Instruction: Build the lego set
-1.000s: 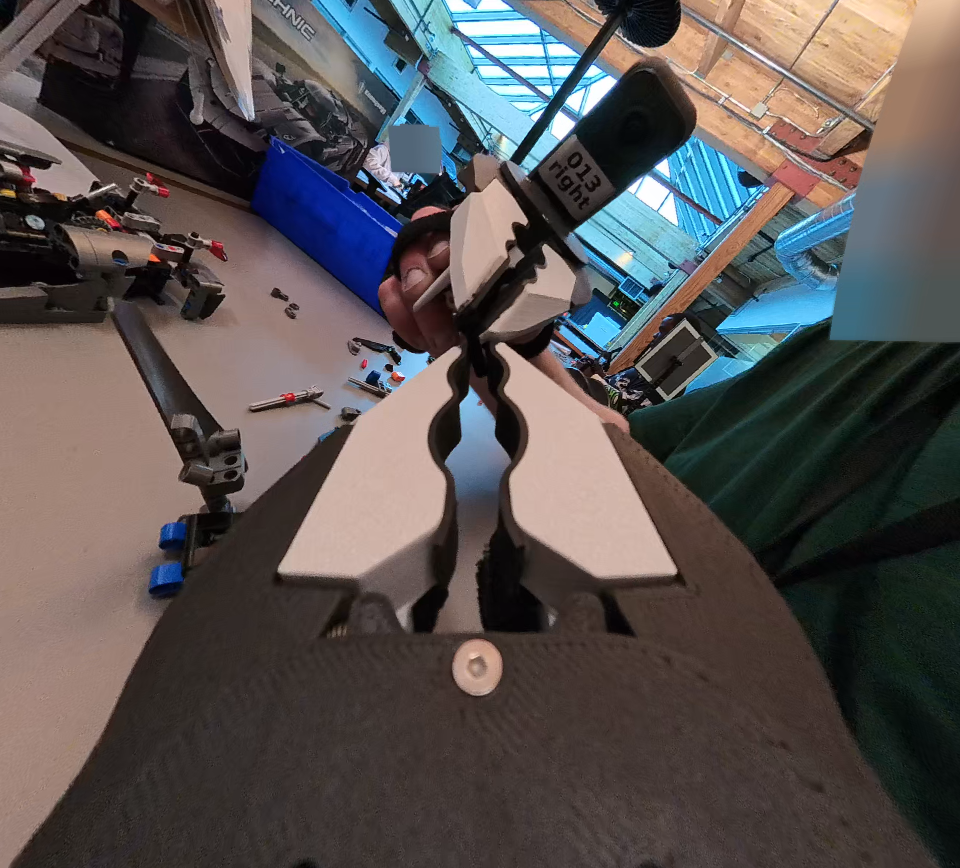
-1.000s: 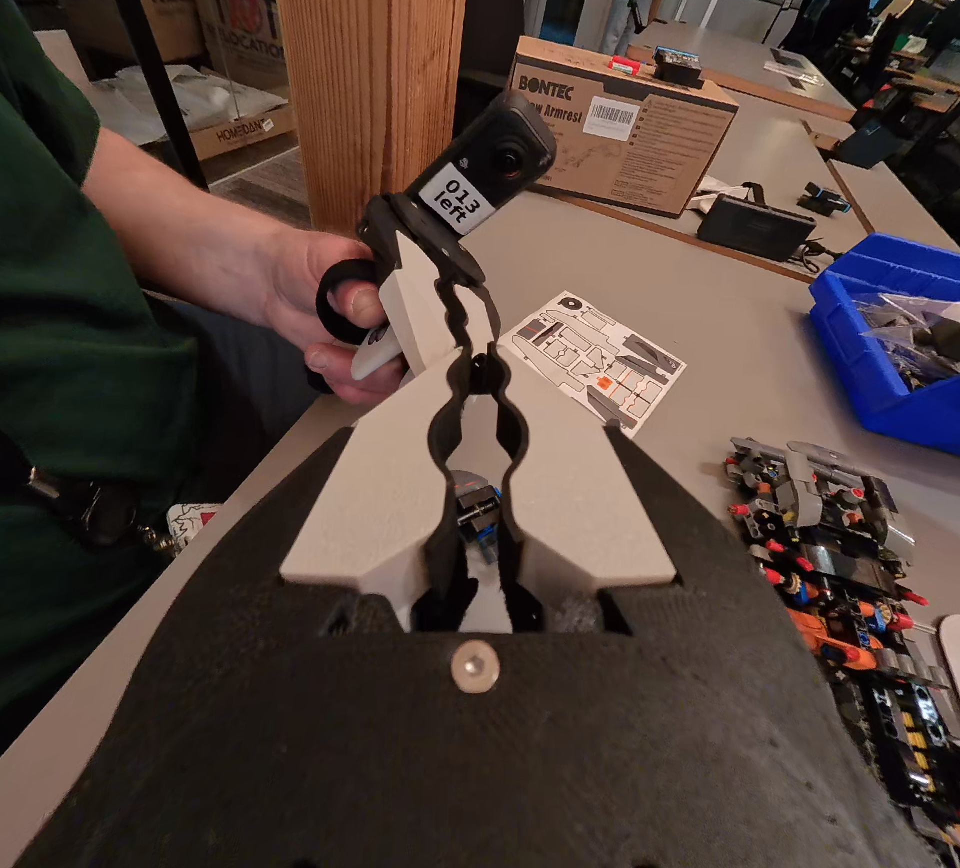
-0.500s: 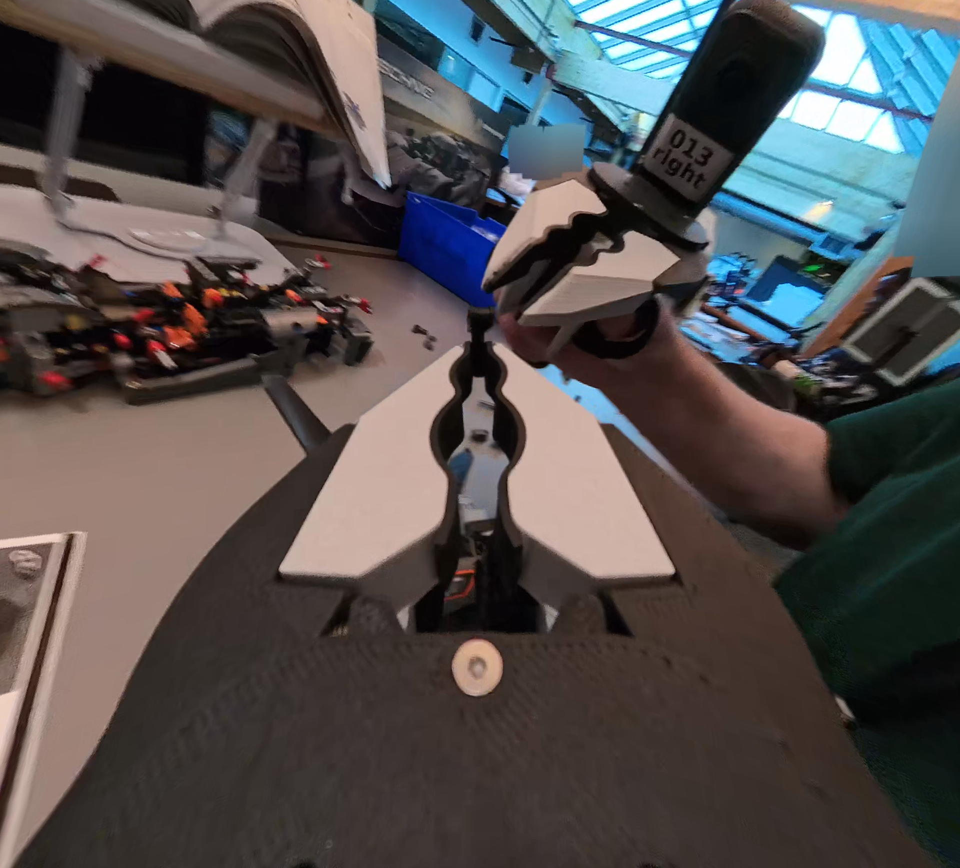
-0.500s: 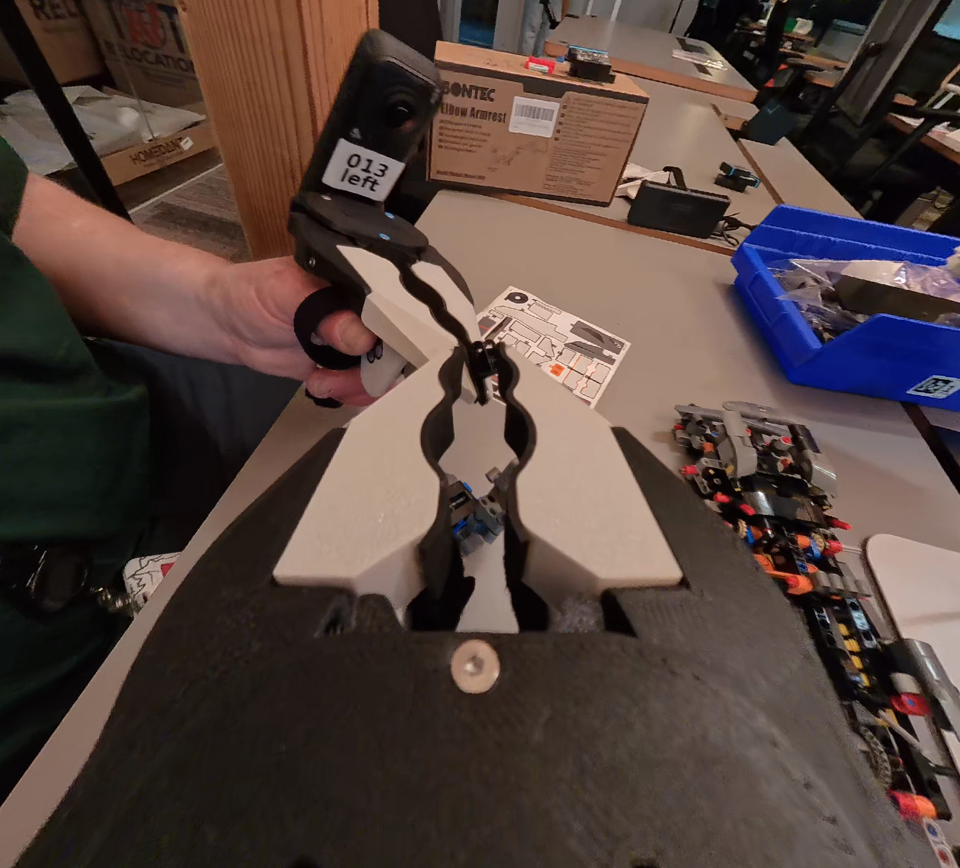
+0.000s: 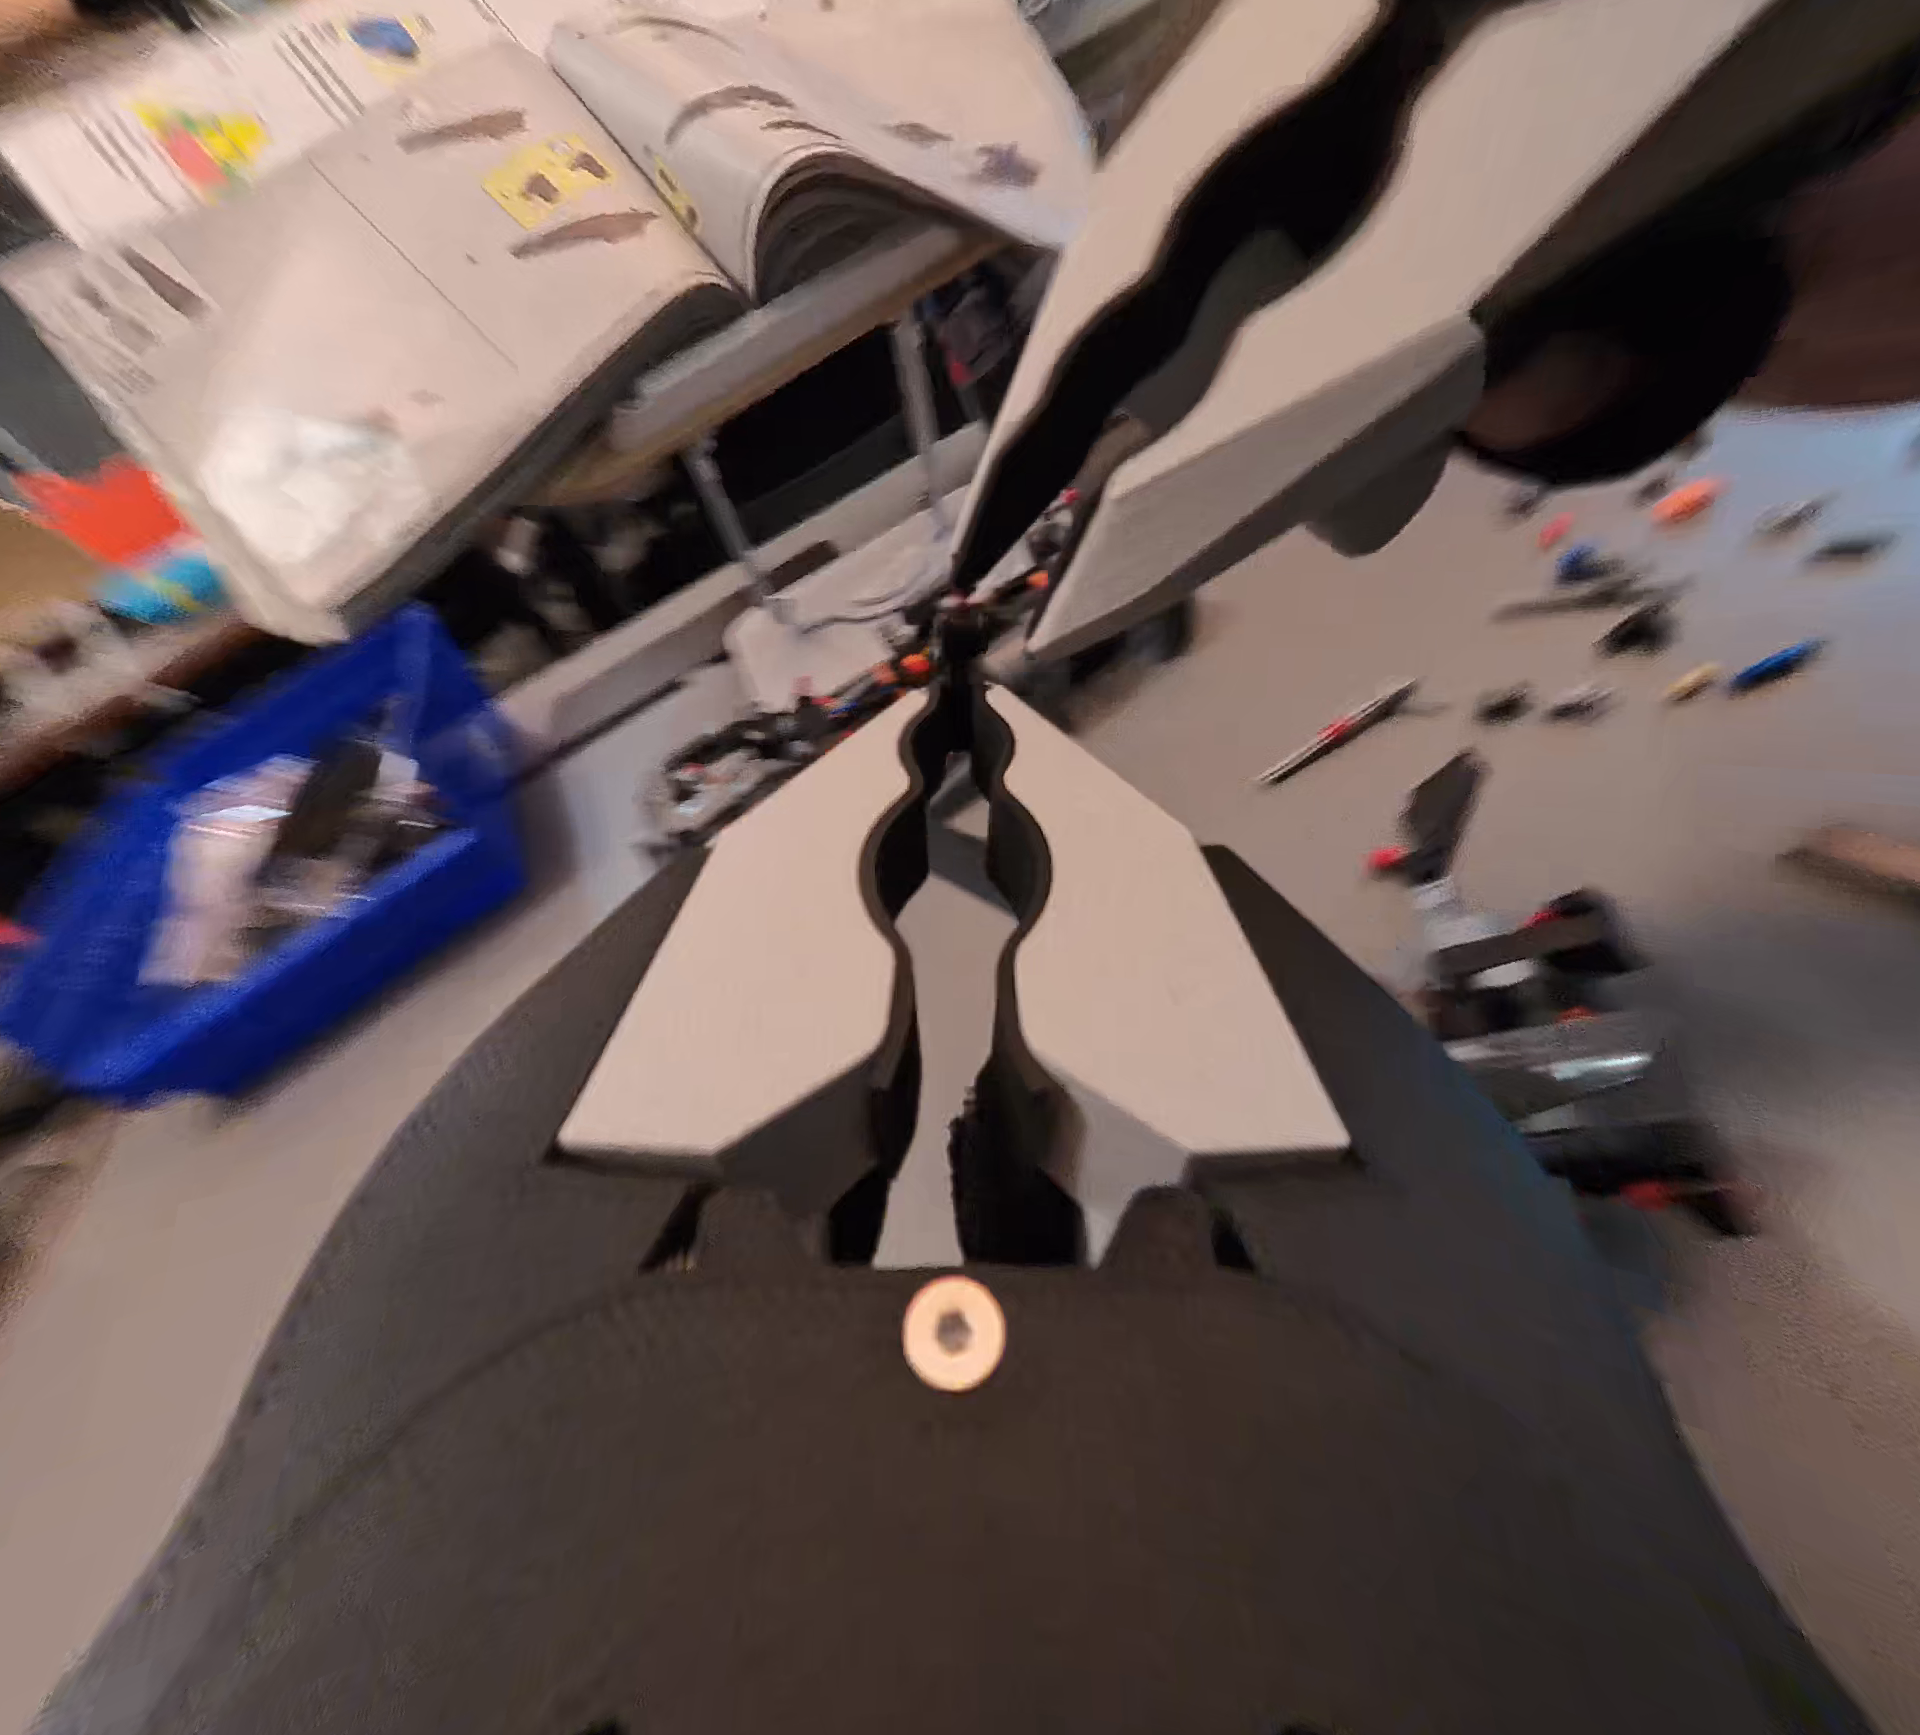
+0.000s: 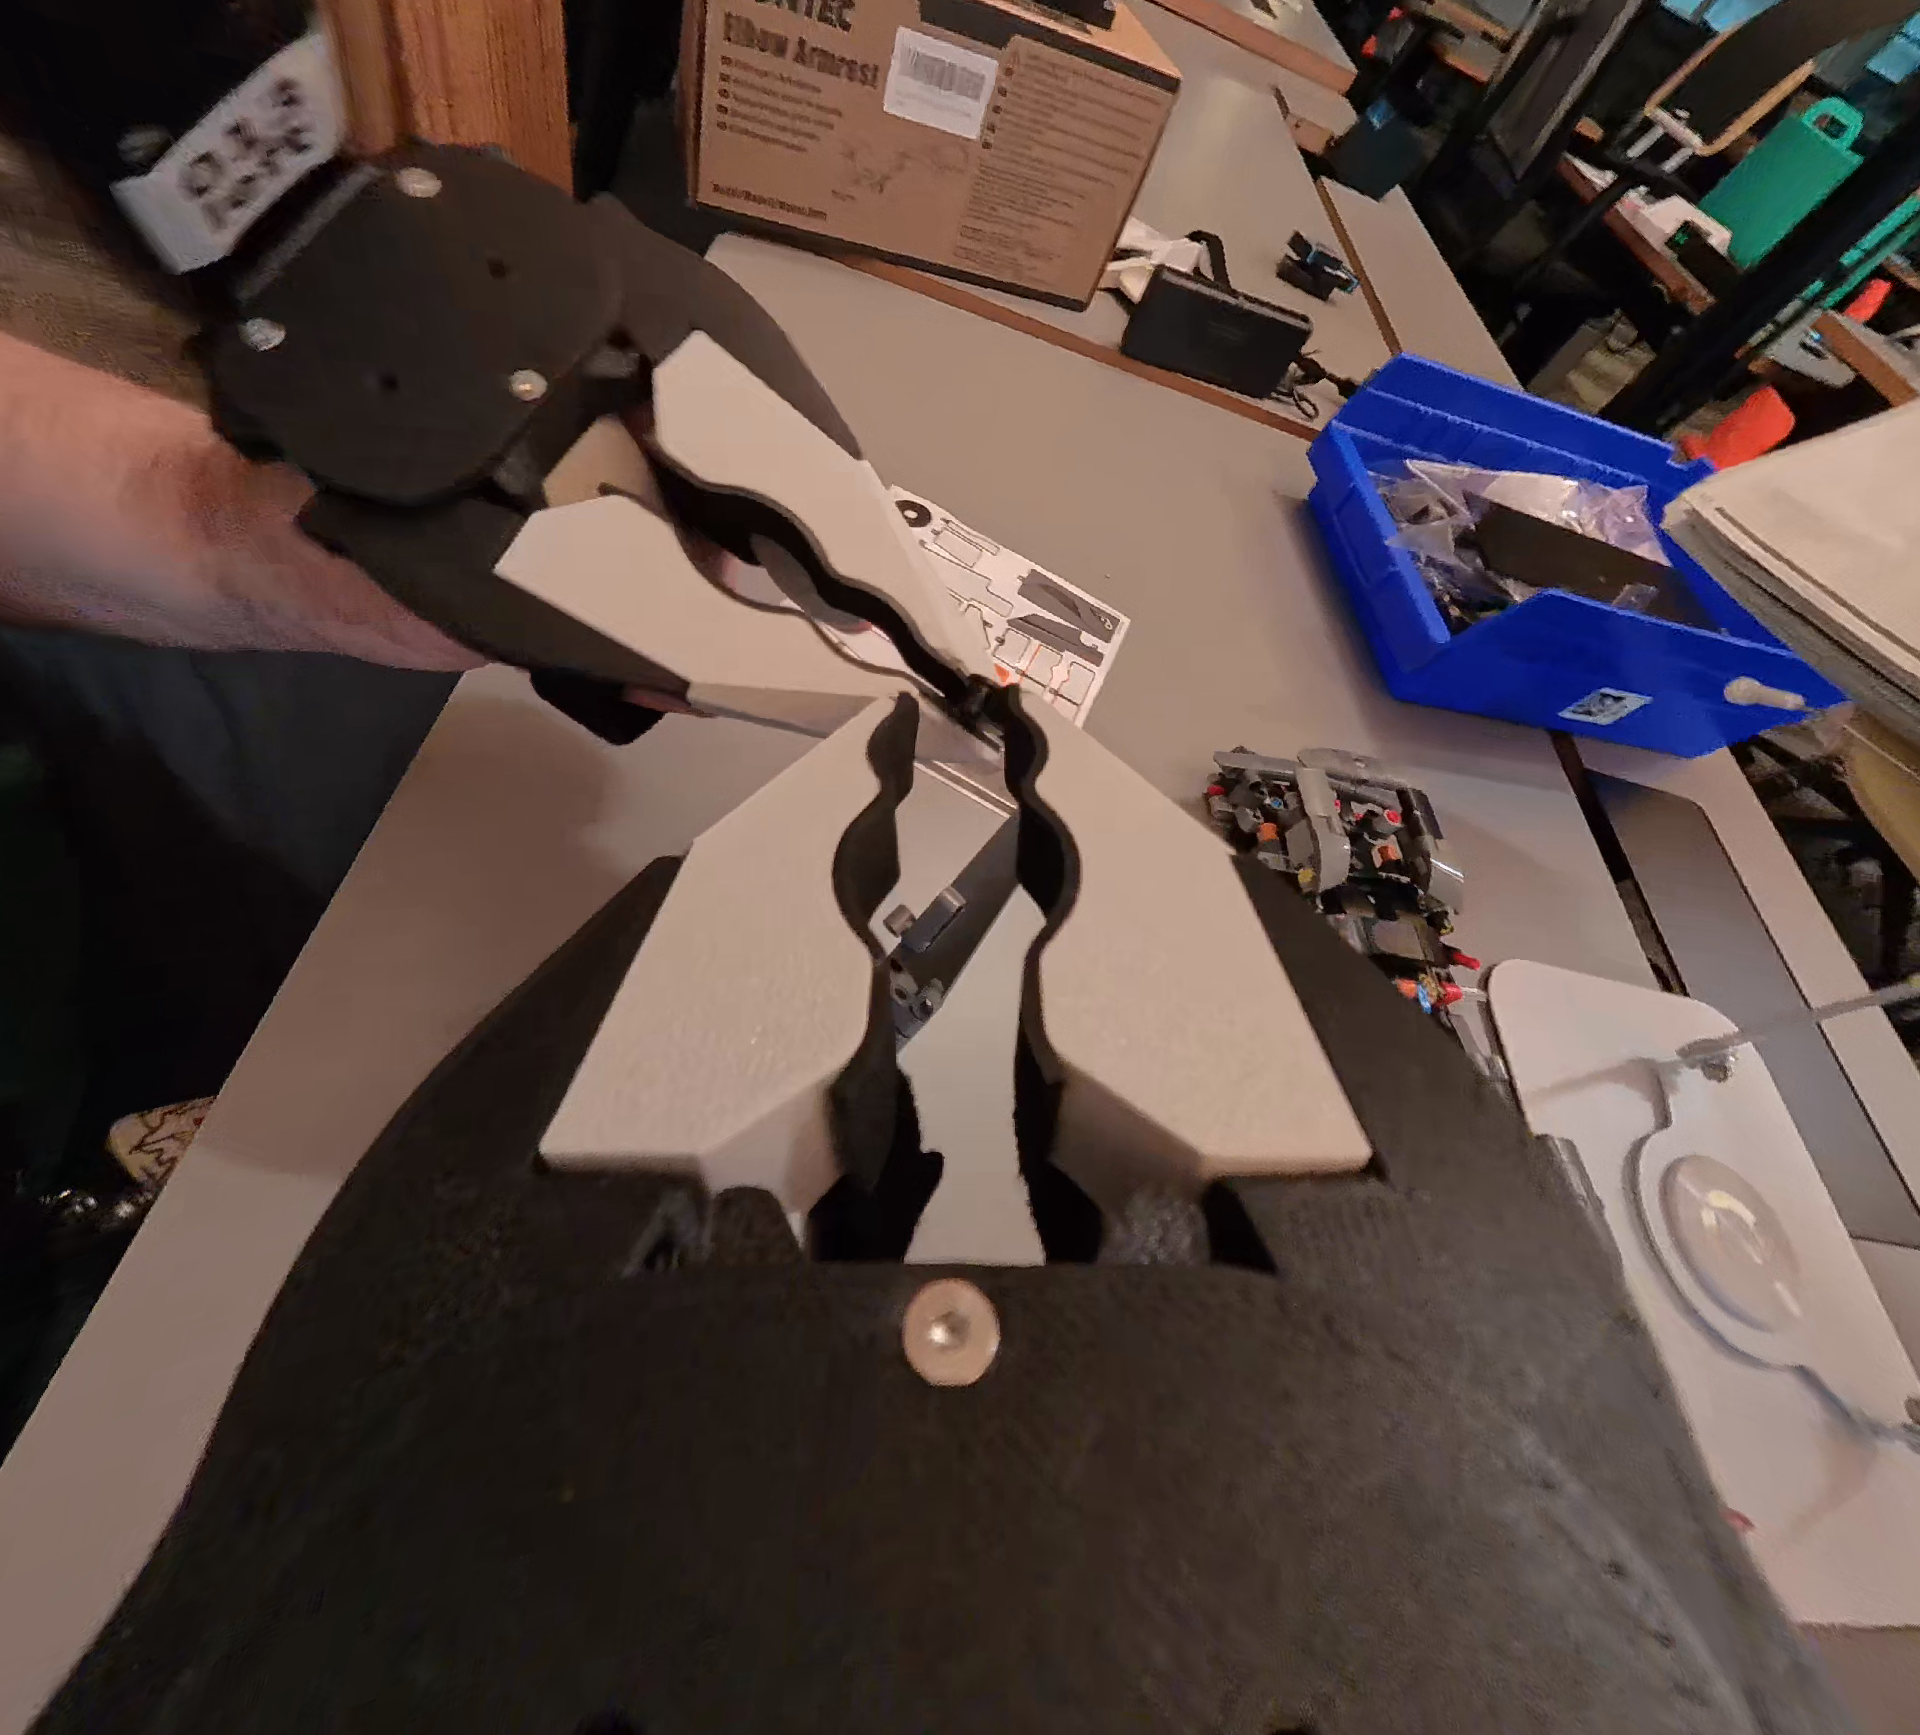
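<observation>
My left gripper (image 5: 958,698) is shut on a small black lego piece (image 5: 961,636) at its tips. It also shows in the right wrist view (image 6: 961,688), coming in from the left with the piece (image 6: 982,698). My right gripper (image 6: 958,705) is slightly open, and its fingertips straddle that piece and the left tips. In the blurred left wrist view it (image 5: 997,605) comes down from the upper right, tip to tip with the left one. The partly built lego model (image 6: 1340,844) lies on the grey table; it also shows in the left wrist view (image 5: 769,740).
A blue bin (image 6: 1538,646) of bagged parts stands at the right. An open instruction book (image 5: 520,179) rests on a stand with a white base (image 6: 1714,1218). A sticker sheet (image 6: 1039,615), a cardboard box (image 6: 914,85), a long dark beam (image 6: 956,916) and loose pieces (image 5: 1662,625) lie around. Only a small space, under 4 cm, lies between the two pairs of fingers. Left tips and right tips are each some 20 centimetres from the partly built lego model (image 6: 1340,844).
Both grippers have swung down toward the table, still tip to tip. My right gripper's fingers, closed before, have parted a little. The left view is now blurred from motion.
</observation>
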`<state>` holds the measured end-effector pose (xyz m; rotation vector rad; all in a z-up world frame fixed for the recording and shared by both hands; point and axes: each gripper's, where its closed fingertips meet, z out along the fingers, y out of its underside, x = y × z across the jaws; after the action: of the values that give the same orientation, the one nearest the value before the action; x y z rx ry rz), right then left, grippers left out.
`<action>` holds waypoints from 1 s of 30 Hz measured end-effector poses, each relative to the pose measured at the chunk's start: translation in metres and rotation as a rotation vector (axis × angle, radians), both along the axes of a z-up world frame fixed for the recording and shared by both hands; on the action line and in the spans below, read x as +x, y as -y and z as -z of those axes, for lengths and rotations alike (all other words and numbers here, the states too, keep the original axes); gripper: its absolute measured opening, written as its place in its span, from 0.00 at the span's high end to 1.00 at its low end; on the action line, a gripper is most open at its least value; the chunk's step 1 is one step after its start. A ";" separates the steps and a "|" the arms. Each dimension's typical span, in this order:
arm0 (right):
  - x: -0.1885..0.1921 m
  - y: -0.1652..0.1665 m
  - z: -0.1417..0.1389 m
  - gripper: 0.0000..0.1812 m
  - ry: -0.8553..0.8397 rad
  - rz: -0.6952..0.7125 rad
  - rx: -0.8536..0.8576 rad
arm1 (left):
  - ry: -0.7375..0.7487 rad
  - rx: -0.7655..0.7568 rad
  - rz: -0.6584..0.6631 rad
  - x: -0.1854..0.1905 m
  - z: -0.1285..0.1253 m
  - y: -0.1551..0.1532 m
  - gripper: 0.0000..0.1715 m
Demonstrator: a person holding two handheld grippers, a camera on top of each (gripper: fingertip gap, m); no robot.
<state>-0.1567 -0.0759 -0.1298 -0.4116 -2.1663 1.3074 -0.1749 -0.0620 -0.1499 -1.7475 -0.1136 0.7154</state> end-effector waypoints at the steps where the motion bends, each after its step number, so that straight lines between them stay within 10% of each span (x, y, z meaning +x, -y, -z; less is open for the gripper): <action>1: -0.002 0.000 0.000 0.92 0.001 0.021 0.006 | -0.057 -0.030 -0.020 0.000 -0.001 0.001 1.00; 15: -0.007 -0.006 -0.003 0.98 -0.035 0.099 -0.041 | -0.356 -0.159 -0.122 -0.002 -0.015 0.003 0.99; 30: -0.016 -0.016 0.006 1.00 -0.091 0.065 0.137 | -0.050 -0.093 0.017 0.006 0.009 0.013 0.87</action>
<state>-0.1723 -0.0599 -0.1360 -0.3579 -2.1326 1.1134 -0.1690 -0.0749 -0.1589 -1.8157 -0.0313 0.7613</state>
